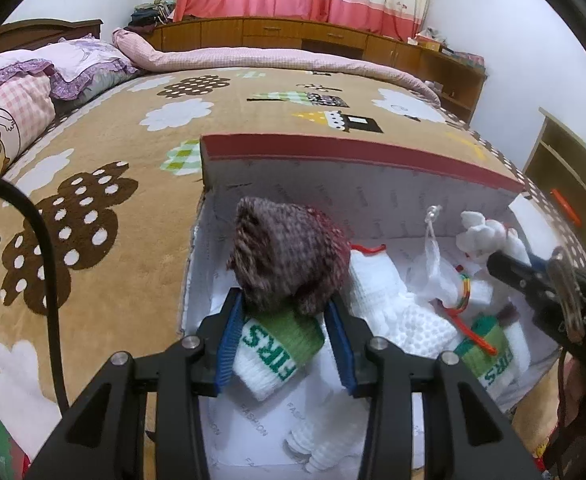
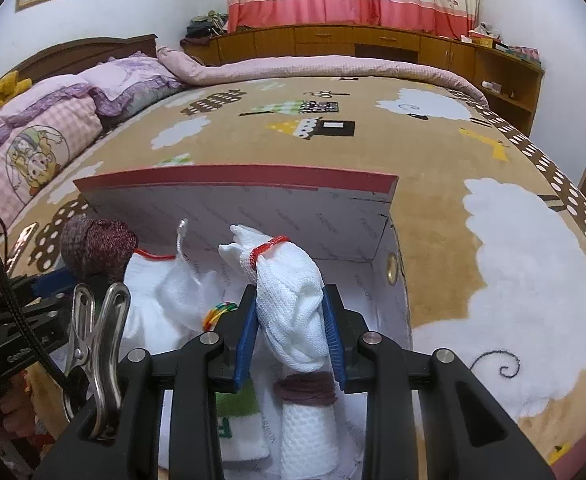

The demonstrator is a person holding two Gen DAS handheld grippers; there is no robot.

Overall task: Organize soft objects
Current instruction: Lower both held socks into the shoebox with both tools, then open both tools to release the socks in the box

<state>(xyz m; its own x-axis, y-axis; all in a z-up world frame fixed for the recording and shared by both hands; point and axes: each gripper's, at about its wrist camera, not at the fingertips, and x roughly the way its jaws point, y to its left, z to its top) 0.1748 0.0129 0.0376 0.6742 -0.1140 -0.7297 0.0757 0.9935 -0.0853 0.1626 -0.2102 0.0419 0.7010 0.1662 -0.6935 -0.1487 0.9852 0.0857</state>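
A white cardboard box (image 1: pixel 357 184) with a red-edged lid stands open on the bed. My left gripper (image 1: pixel 285 300) is shut on a maroon knitted bundle (image 1: pixel 289 256), held over the box's left side above a white sock with a green band (image 1: pixel 277 344). My right gripper (image 2: pixel 291 312) is shut on a white cloth bundle (image 2: pixel 289 300) tied with a red band, held over the box's (image 2: pixel 253 208) right side. The maroon bundle (image 2: pixel 97 248) shows at the left in the right wrist view. Several white cloth items (image 1: pixel 413 312) lie in the box.
The box sits on a brown blanket (image 1: pixel 113 160) with cloud and tree patterns. Pillows (image 1: pixel 33 84) lie at the far left. A wooden cabinet (image 1: pixel 293 36) and curtains stand behind the bed. A shelf (image 1: pixel 565 176) stands at right. A metal clip (image 2: pixel 97 340) hangs on the left gripper.
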